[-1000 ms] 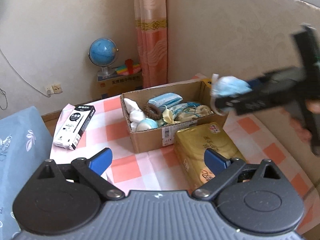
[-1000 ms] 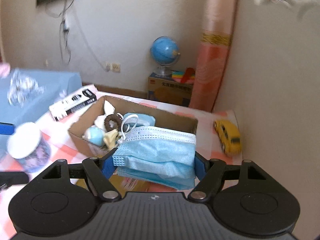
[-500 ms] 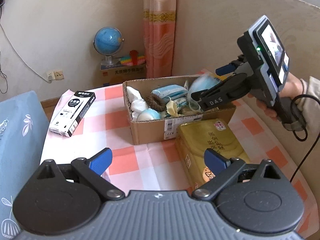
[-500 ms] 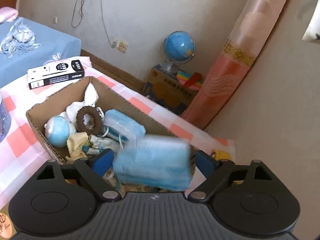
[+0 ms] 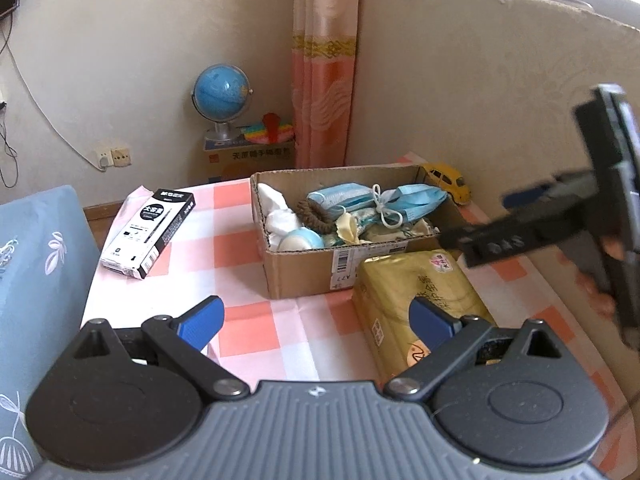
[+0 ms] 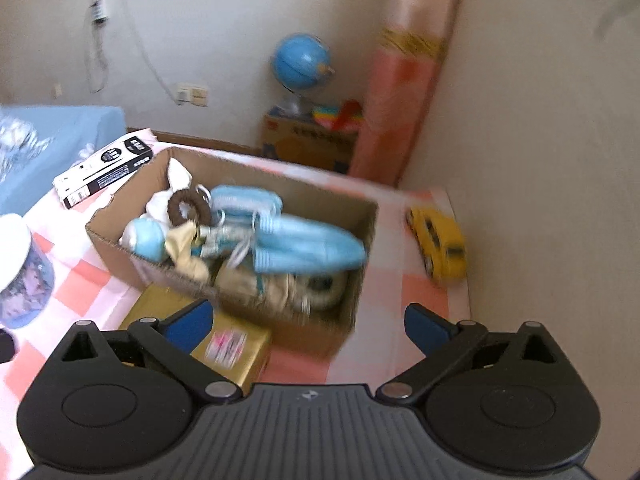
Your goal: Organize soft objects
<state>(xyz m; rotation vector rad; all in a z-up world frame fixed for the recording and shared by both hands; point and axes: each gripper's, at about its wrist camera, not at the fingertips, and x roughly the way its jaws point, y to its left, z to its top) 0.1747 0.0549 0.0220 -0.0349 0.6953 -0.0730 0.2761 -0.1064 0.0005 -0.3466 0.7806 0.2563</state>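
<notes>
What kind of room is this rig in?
Probably a home bedroom or living room, not a lab: a blue bed or cushion at the left, a curtain in the corner, a globe on a carton, and a checked tablecloth.

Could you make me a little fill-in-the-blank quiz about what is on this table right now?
1. The blue face mask lies inside the ____ box.
2. The toy car beside that box is coloured ____.
3. The right gripper has its fingers spread and holds ____.
4. The gold packet lies in front of the box, on the checked ____.

Missing words: cardboard; yellow; nothing; tablecloth
</notes>
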